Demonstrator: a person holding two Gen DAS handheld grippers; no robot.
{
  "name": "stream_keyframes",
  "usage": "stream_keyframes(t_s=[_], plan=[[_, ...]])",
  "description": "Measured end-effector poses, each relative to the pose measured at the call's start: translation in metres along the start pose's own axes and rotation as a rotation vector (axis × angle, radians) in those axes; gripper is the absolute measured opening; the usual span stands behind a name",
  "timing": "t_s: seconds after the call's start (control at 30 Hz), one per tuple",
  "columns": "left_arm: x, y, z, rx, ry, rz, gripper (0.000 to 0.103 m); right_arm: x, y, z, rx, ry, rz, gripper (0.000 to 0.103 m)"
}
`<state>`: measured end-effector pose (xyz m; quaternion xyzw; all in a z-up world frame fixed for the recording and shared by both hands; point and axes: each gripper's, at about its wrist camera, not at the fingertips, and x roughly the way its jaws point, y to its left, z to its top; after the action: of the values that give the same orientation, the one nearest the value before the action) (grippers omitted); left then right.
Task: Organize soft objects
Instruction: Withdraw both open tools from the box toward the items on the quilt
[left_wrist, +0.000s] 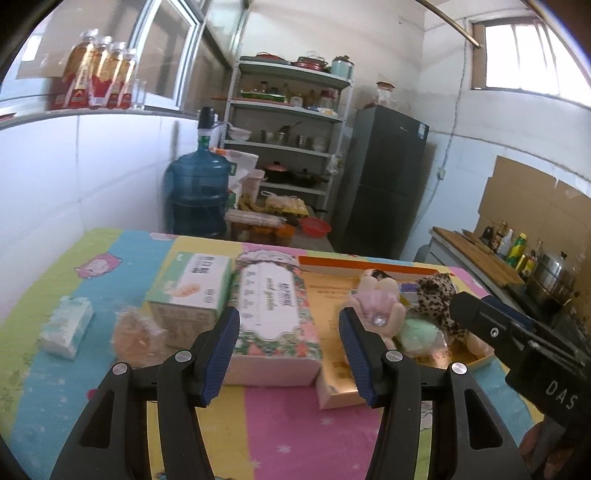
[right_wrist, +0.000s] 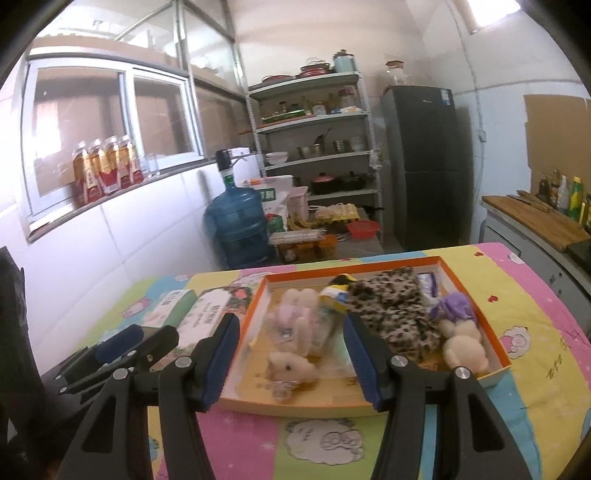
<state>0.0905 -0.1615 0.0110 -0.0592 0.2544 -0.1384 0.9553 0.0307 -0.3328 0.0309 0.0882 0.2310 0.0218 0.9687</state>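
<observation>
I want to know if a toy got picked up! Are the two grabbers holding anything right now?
No, nothing is held. The left gripper and right gripper both stand open, with nothing between their pads.

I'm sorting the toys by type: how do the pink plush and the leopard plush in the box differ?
The pink plush is pale pink and plain, while the leopard plush is tan with dark spots. The pink plush lies at the left of the orange box; the leopard plush lies in the middle, next to a purple-dressed plush. The leopard plush looks larger. Both are soft and lie inside the box, ungripped.
</observation>
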Motion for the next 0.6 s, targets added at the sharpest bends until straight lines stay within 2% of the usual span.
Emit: stream_keyframes(t_s=[0.3,0.43,0.6], plan=[[-0.014,0.051,0.007,-0.014,-0.011,0.065,0.058,0.005,0.048,-0.005,-0.043,0.005,0.067,0.058],[-0.019,0.087,0.009,-0.007,-0.013,0.118,0.063,0.011,0.070,-0.008,-0.066,0.017,0.105,0.058],[-0.020,0.139,0.009,0.016,0.030,0.141,0.063,0.015,0.098,-0.010,-0.112,0.025,0.134,0.058]])
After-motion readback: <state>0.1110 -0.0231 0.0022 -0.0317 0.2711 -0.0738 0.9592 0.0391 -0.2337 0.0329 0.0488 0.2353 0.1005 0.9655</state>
